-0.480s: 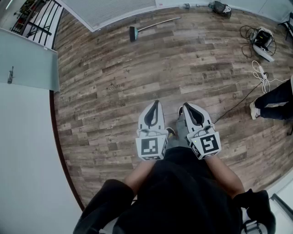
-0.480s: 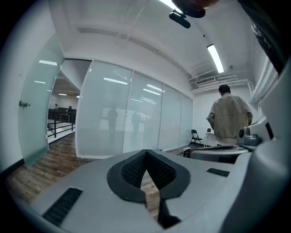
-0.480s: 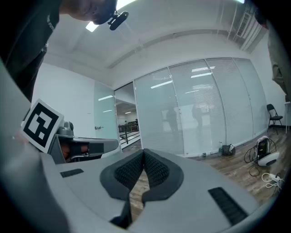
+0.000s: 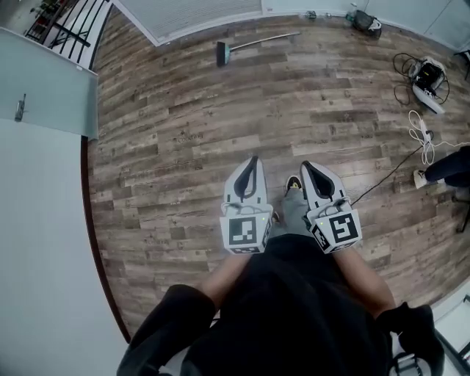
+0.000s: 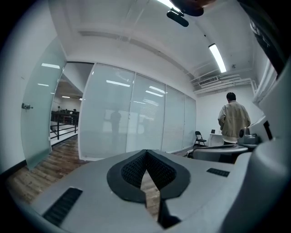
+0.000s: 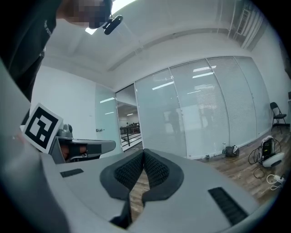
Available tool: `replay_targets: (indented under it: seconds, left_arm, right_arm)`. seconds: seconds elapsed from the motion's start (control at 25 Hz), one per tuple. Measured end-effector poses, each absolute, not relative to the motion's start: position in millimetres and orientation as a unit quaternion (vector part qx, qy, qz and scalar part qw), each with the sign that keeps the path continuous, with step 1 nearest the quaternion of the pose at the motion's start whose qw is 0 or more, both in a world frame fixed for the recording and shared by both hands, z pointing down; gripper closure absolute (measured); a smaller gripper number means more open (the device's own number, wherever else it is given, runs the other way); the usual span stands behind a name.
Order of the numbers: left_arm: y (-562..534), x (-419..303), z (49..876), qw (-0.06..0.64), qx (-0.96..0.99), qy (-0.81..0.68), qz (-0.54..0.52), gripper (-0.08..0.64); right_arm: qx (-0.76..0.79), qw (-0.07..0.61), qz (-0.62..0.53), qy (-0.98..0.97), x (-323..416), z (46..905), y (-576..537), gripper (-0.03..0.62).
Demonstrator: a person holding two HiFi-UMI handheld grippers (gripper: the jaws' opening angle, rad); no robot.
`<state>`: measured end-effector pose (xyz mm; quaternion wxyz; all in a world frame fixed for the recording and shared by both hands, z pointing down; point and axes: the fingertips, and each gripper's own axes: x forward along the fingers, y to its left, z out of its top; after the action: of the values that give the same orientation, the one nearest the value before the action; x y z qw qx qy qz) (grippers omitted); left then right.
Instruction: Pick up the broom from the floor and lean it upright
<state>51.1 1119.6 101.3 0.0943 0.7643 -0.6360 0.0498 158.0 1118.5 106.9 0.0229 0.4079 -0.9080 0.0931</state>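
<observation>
Fully closed, pads together on nothing, at left gripper (image 4: 252, 163) and right gripper (image 4: 307, 167). Held side by side before the torso (image 4: 294, 308), near level, well apart from broom (image 4: 257, 42) lying on floor (image 4: 220, 110).

The left tongs (image 4: 252, 163) and the right tongs (image 4: 308, 170) are held side by side before the person's waist, near each other but apart, pointing forward and slightly down. Both pairs of jaws are closed tip to tip on nothing. Bare forearms (image 4: 222, 281) run back from them.

Against the glass wall (image 4: 191, 15): black bag (image 4: 365, 22). Farther out from the glass wall: tangled cables (image 4: 402, 70), white power strip (image 4: 421, 123), someone's shoe (image 4: 420, 177).
</observation>
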Motion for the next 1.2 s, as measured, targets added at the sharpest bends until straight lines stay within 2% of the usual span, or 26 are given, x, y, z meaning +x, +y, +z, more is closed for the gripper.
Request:
replay_targets:
  seconds: [0.64,0.88,1.2]
  left_arm:
    - [1084,48,123,0.106,0.781,-0.613,0.052,0.545]
    - [977,42,146,0.116,0.772,-0.62,0.076,0.545]
    - [808,40,120,0.082,0.763,-0.632,0.105,0.545]
  right_arm:
    - [0.411,0.006,0.124,-0.903,164,123,1087,0.577]
    - [0.413,0.0,0.133,-0.901,166,145,975,0.577]
    - [0.415,-0.012,0.139,-0.899,199,142,783,0.577]
